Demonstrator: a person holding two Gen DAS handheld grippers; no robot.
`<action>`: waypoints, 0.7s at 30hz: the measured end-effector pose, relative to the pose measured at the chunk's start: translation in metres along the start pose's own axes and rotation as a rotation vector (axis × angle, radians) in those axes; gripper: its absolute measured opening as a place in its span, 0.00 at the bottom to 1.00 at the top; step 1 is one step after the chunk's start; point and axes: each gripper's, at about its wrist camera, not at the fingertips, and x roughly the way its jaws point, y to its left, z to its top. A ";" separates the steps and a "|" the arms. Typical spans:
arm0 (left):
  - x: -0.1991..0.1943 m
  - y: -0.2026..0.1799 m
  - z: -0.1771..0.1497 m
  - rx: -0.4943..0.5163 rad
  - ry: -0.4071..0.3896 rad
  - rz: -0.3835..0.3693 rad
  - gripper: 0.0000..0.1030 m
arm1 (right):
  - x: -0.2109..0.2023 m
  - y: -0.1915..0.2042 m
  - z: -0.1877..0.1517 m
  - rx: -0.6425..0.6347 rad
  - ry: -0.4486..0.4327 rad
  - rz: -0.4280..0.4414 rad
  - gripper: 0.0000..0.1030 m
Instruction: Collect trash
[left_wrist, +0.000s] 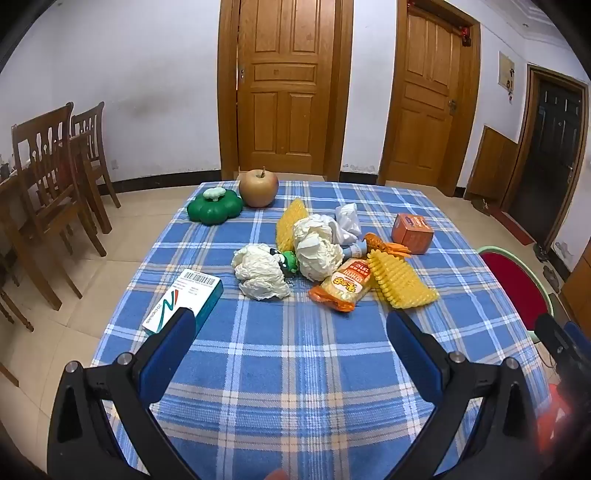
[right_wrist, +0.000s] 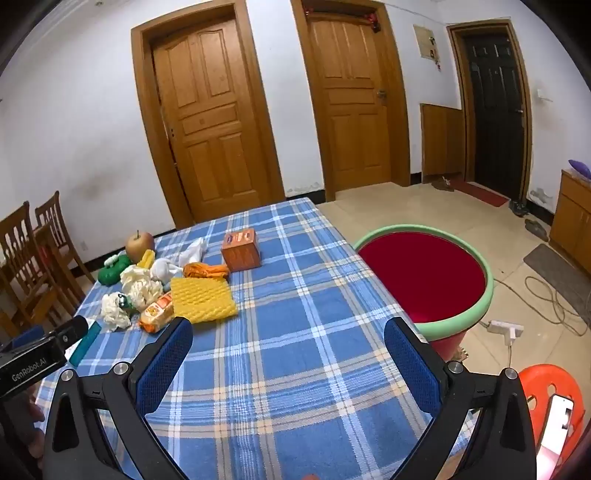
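Jaws of both grippers, left gripper (left_wrist: 291, 325) and right gripper (right_wrist: 288, 332), hang spread and empty; crumpled tissue (left_wrist: 260, 275) ahead could slip a loose pinch.

Colours as I see them. The tablecloth (left_wrist: 295, 350) is blue plaid with white and cream stripes. The pads of my left gripper (left_wrist: 291, 328) and my right gripper (right_wrist: 288, 332) are blue on black frames. At frame centre: two cream paper wads (left_wrist: 260, 275), a white tissue (left_wrist: 347, 221), ridged yellow foam pieces (left_wrist: 400, 280), and an orange and yellow snack bag (left_wrist: 341, 288). The small box (left_wrist: 412, 232) is orange. The apple (left_wrist: 258, 188), upper centre, is golden brown; the lid-shaped item (left_wrist: 214, 206) beside it is dark green with a pale green knob. The carton (left_wrist: 184, 299) at left is white and teal. At right in my right view, the bin (right_wrist: 424, 280) is red inside with a pale green rim.
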 end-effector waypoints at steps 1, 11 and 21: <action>0.000 0.000 0.000 0.000 0.002 0.001 0.98 | 0.000 0.000 0.000 -0.002 0.000 -0.004 1.00; 0.000 0.000 0.000 -0.001 0.006 0.000 0.98 | -0.003 -0.003 0.002 0.012 -0.009 0.008 1.00; 0.001 0.000 0.000 -0.002 0.008 0.000 0.98 | -0.005 -0.002 0.001 0.008 -0.008 0.009 1.00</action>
